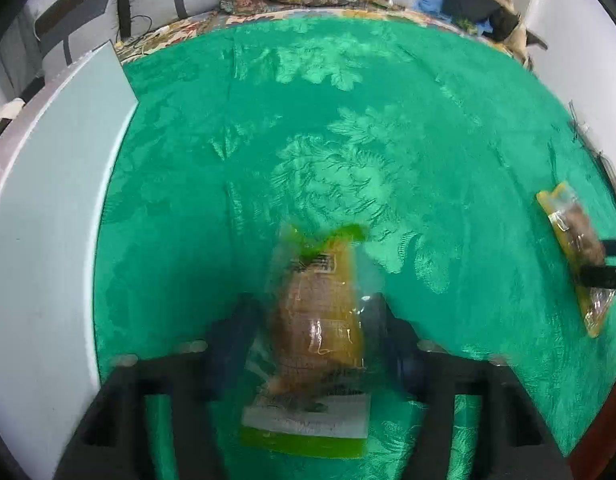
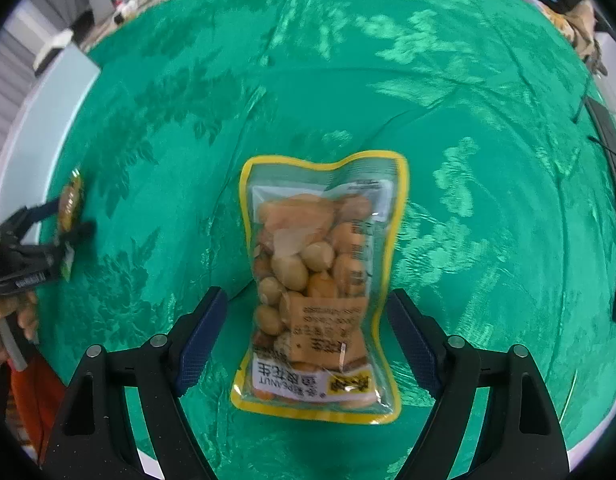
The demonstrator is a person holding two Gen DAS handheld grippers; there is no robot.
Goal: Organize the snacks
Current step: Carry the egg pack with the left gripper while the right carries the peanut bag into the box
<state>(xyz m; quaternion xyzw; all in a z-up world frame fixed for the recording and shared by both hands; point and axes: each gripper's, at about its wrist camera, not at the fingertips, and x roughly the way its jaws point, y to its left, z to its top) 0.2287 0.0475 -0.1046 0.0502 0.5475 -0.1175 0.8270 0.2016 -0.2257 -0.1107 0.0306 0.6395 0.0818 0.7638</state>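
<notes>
Green brocade cloth [image 1: 388, 128] covers the whole table, and both of our snack packets sit on it. Our left gripper [image 1: 320, 344] points steeply down over the green-edged snack packet [image 1: 320, 320], whose clear film lies between the two fingers; the view is blurred, so the pads look to be at the packet's sides or very close, and we cannot tell whether they truly press it. Our right gripper [image 2: 308, 340] has its fingers apart, straddling the yellow-edged peanut packet [image 2: 320, 280] with cloth visible on both sides, so nothing is gripped there yet. That packet lies flat, well apart from the left one. We judge the main risk to be the slippery film: a pinch on the puffy middle could squeeze the contents aside and let the packet slide out, or crush the nuts. On the right, closing too low could catch the cloth along with the packet and drag it into a fold, shifting everything on it. A white board [image 1: 47, 200] stands at the left edge of the table, and a hurried swing with the left packet could knock it.
</notes>
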